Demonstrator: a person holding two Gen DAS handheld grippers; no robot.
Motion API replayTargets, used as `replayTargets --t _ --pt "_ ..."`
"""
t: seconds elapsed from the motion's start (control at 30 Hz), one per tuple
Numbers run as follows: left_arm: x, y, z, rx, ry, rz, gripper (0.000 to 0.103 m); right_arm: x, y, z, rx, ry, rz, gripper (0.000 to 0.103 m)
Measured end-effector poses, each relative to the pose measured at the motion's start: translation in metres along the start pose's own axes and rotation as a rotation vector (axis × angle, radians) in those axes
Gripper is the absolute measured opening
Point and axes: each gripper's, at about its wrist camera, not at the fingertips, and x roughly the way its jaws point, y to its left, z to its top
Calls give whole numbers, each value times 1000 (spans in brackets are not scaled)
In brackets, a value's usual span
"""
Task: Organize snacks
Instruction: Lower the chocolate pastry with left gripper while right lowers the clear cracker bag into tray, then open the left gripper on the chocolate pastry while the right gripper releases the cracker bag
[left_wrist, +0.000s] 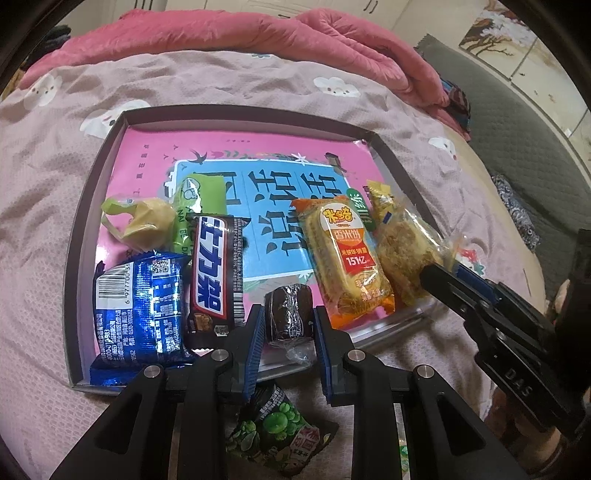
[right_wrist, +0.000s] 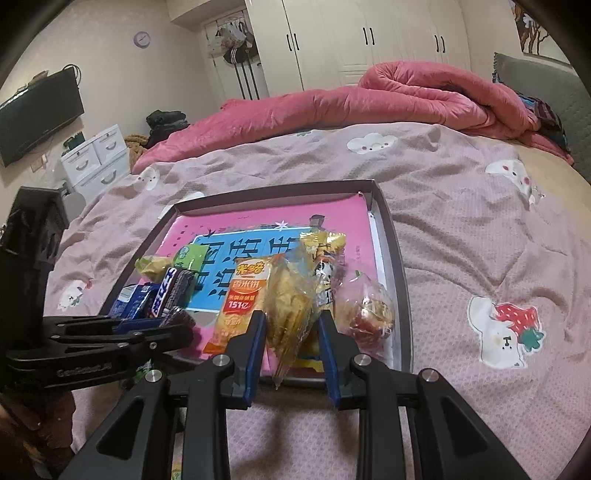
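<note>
- Tray (left_wrist: 110, 155) sat on the pink bedspread (left_wrist: 44, 221), with a pink-and-blue printed sheet lining its floor.
- Left gripper (left_wrist: 288, 321): jaws narrow, pads closed on a dark foil-wrapped round snack (left_wrist: 288, 314) at the tray's near edge.
- Right gripper (right_wrist: 291, 332): jaws narrow, clamped on a clear-wrapped yellow pastry packet (right_wrist: 288, 310) over the tray's near right part.
- In the tray: blue foil packet (left_wrist: 140, 306) at near left, dark chocolate bar (left_wrist: 214, 277) just beside it, light green bar (left_wrist: 199, 199) and a pale yellow-green candy (left_wrist: 147, 221) behind them.
- Orange rice-cracker pack (left_wrist: 343, 258) lay between the dark snack and the pastry packet.
- Red-wrapped sweet (right_wrist: 369, 314) sat at the tray's right wall.
- Green-black snack bag (left_wrist: 280, 435) lay on the bedspread outside the tray, under the left gripper.
</note>
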Motion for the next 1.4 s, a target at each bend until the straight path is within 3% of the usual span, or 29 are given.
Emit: replayTargets --t 0.5,0.63,1.17,1.4 --pt "-5 2 0 -5 -1 -8 30 -8 -7 2 38 -28 10 29" --pt "-10 1 0 1 -10 -8 41 -13 -9 3 58 -38 20 34" --pt "-30 -4 0 23 -48 6 60 -28 -6 6 59 -94 60 52" --pt "-38 -3 -2 22 -49 14 73 -36 -1 6 41 -99 66 59"
